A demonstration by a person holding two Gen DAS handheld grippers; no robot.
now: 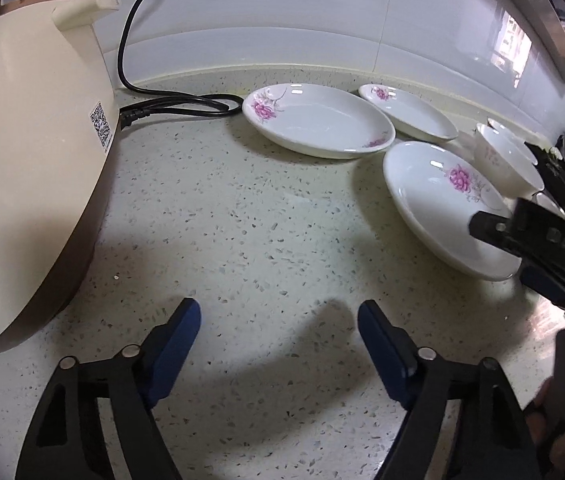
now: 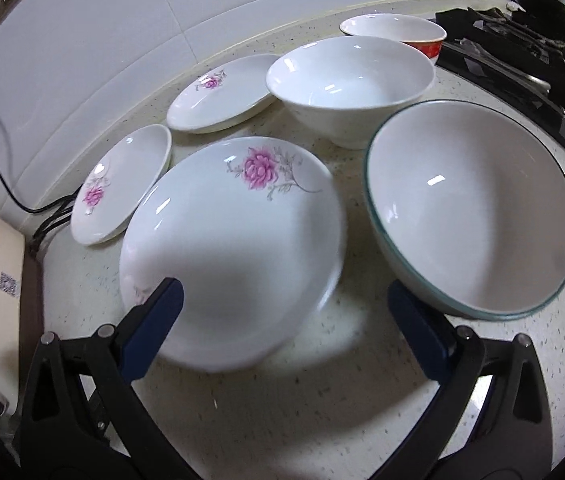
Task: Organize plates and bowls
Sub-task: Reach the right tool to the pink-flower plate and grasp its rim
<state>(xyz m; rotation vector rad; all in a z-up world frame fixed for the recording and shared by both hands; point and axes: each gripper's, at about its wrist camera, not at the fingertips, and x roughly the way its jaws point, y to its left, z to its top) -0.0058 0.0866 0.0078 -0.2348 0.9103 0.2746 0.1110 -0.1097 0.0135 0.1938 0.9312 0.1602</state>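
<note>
The right gripper (image 2: pixel 280 316) stood spread, its pads clear of the nearest floral plate (image 2: pixel 230 252), which lay flat, flower toward the wall. A green-rimmed bowl (image 2: pixel 474 208) sat upright just beside it. The left gripper (image 1: pixel 278 336) hung unclenched above bare speckled countertop (image 1: pixel 242 240). Farther back lay two more floral plates (image 2: pixel 222 94) and a white bowl (image 2: pixel 346 88).
</note>
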